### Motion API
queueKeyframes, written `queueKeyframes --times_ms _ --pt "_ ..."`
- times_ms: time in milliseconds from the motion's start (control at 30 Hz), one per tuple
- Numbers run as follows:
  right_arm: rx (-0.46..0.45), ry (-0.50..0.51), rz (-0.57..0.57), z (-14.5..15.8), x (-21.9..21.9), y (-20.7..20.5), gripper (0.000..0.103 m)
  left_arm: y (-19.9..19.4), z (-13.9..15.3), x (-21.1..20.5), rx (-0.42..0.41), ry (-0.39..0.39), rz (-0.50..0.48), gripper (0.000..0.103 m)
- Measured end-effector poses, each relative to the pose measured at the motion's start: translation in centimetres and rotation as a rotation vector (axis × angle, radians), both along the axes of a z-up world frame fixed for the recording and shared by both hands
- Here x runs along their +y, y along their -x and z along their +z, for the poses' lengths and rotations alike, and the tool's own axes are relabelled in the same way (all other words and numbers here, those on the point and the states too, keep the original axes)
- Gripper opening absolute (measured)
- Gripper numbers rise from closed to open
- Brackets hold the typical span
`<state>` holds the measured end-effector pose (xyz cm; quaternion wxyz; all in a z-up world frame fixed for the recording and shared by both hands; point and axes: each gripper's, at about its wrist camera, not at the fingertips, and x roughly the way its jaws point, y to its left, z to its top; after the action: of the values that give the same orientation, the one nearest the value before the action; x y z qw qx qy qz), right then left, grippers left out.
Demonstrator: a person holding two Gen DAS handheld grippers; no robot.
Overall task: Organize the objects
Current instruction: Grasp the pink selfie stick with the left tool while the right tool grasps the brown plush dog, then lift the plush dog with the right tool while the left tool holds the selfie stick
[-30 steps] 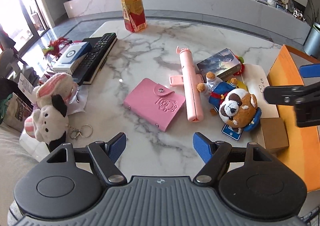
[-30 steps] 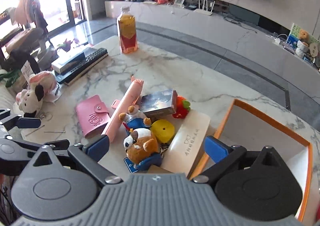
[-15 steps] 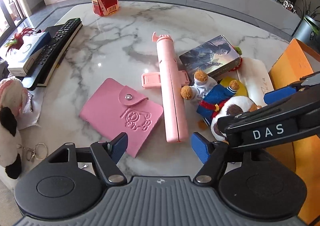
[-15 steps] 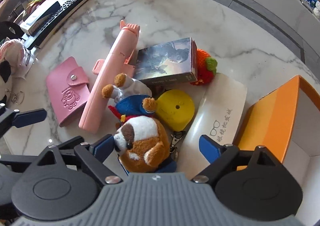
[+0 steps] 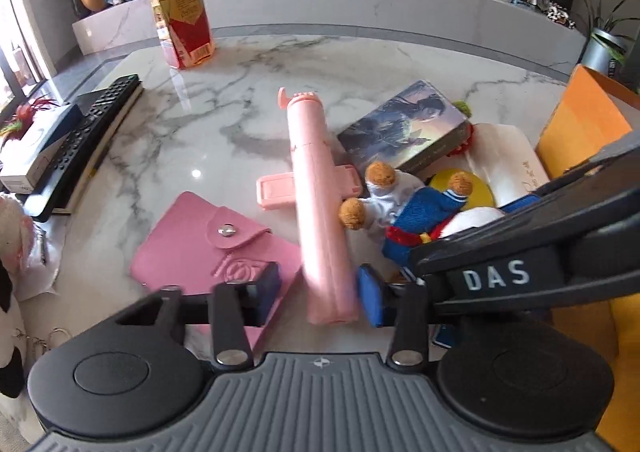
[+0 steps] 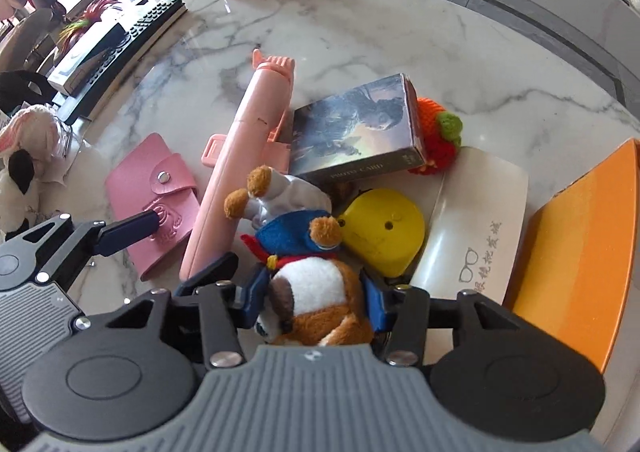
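On the marble table (image 5: pixel 224 124) lies a pink stick (image 5: pixel 316 192) with a fold-out clamp. Its near end sits between the blue pads of my left gripper (image 5: pixel 318 294). Those jaws are closing; the right pad is at the stick and a gap shows at the left pad. One left finger (image 6: pixel 128 232) hovers over the pink wallet (image 5: pixel 208 248). My right gripper (image 6: pixel 316 298) is closing on a brown-and-white plush dog (image 6: pixel 312 292), both pads against its sides. A small bear doll in blue (image 6: pixel 288 220) lies just beyond it.
Around the dog lie a yellow case (image 6: pixel 380 232), a photo-card box (image 6: pixel 356 132), a crochet strawberry (image 6: pixel 438 132) and a white glasses case (image 6: pixel 480 220). An orange box (image 6: pixel 580 232) stands at the right. A bottle (image 5: pixel 180 12), a remote (image 5: pixel 92 132) and a black-and-white plush (image 5: pixel 8 292) are left.
Both grippers came down to the table and narrowed their jaws. The left now straddles the pink stick's near end; the right has closed onto the plush dog.
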<state>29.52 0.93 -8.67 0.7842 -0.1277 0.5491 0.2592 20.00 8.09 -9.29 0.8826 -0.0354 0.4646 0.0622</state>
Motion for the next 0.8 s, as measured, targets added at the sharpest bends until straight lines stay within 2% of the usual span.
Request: queueKeyframes --times_ms 67,233,400,600,800 --pt "-0.001 -0.009 -0.02 0.1 -0.2 0.1 0.051 0.1 -0.3 0.1 0.027 0.026 0.023 0.033" --pt "-0.005 -0.074 -0.077 1.2 -1.8 0.6 0.051 0.9 -0.3 0.1 0.043 0.028 0.016 0.032" --pt "0.015 -0.182 -0.175 1.9 -4.0 1.4 0.051 3.9 -0.1 -1.4 0.077 -0.032 -0.005 0.032" --pt "-0.038 -0.21 -0.192 3.4 -5.5 4.1 0.051 8.9 0.4 -2.0 0.139 0.018 0.044 0.033" --pt "-0.048 -0.255 -0.202 3.8 -6.8 6.6 0.051 9.6 0.7 -1.7 0.156 0.031 0.043 0.033"
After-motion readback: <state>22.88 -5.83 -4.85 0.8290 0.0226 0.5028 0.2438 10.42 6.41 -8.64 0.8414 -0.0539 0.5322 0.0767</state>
